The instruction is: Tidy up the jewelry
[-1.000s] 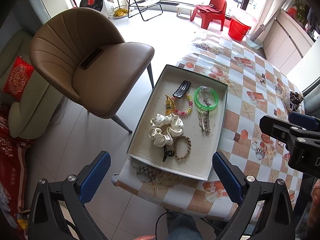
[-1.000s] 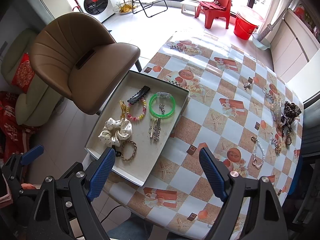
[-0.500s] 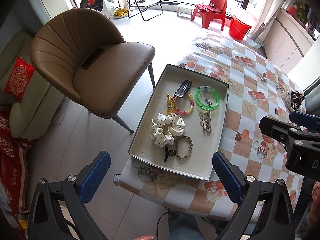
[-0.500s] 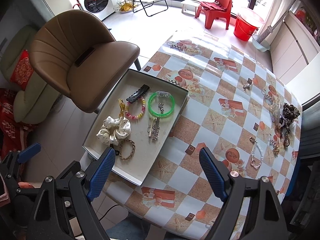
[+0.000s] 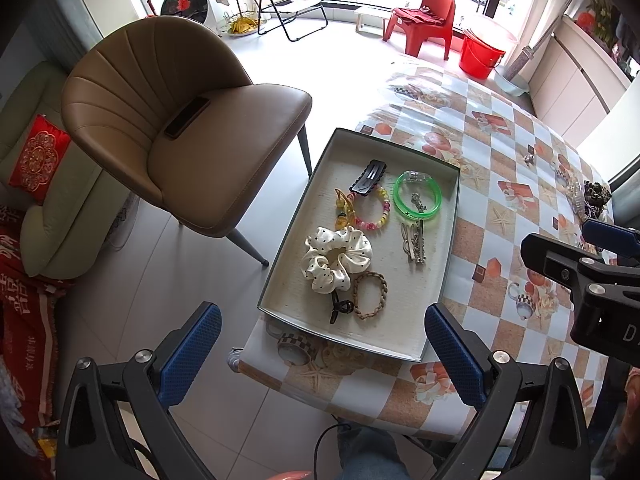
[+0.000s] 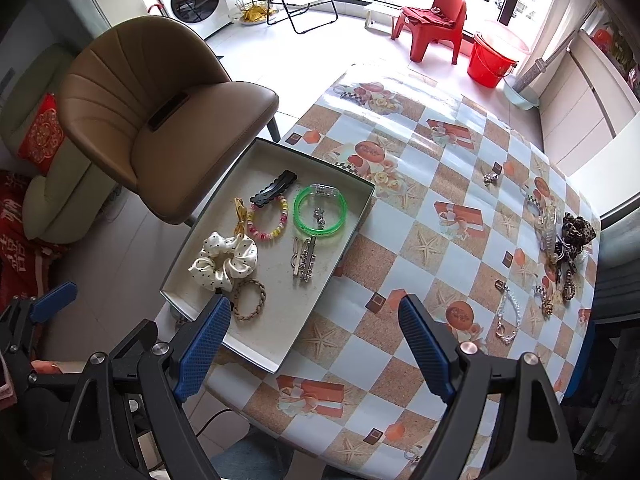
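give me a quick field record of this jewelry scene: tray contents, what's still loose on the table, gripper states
tray: white polka-dot scrunchie, braided bracelet, green bangle, beaded bracelet, black hair clip, silver clips
loose on table: pearl bracelet, leopard scrunchie in a pile at the far edge
left gripper: open, empty
right gripper: open, empty
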`<action>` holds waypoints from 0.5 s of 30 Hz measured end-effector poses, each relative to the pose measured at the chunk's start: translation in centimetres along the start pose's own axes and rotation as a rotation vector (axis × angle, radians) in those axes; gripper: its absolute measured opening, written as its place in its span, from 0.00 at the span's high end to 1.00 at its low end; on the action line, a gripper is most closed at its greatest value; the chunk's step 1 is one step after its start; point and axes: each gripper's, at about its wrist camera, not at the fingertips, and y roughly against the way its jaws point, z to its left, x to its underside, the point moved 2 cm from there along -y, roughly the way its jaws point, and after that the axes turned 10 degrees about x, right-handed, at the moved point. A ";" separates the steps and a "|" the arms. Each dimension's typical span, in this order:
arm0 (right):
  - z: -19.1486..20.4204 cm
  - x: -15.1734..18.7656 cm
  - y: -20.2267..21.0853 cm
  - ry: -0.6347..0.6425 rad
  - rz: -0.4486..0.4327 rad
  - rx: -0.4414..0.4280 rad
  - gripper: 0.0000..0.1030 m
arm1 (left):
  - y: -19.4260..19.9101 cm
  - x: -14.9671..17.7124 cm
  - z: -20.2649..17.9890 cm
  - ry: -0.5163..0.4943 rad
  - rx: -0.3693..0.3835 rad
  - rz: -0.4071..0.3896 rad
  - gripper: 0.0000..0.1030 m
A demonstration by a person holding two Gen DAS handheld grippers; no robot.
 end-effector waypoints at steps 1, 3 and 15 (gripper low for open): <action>-0.1 0.0 0.0 0.000 0.001 -0.001 0.15 | 0.0 0.0 0.0 0.000 -0.001 0.000 0.00; -0.1 0.0 0.0 -0.002 0.001 0.000 0.15 | 0.0 0.0 -0.1 0.001 -0.001 0.000 0.00; 0.0 0.0 0.0 0.001 0.001 0.001 0.15 | 0.0 -0.1 0.0 0.004 -0.003 0.000 0.00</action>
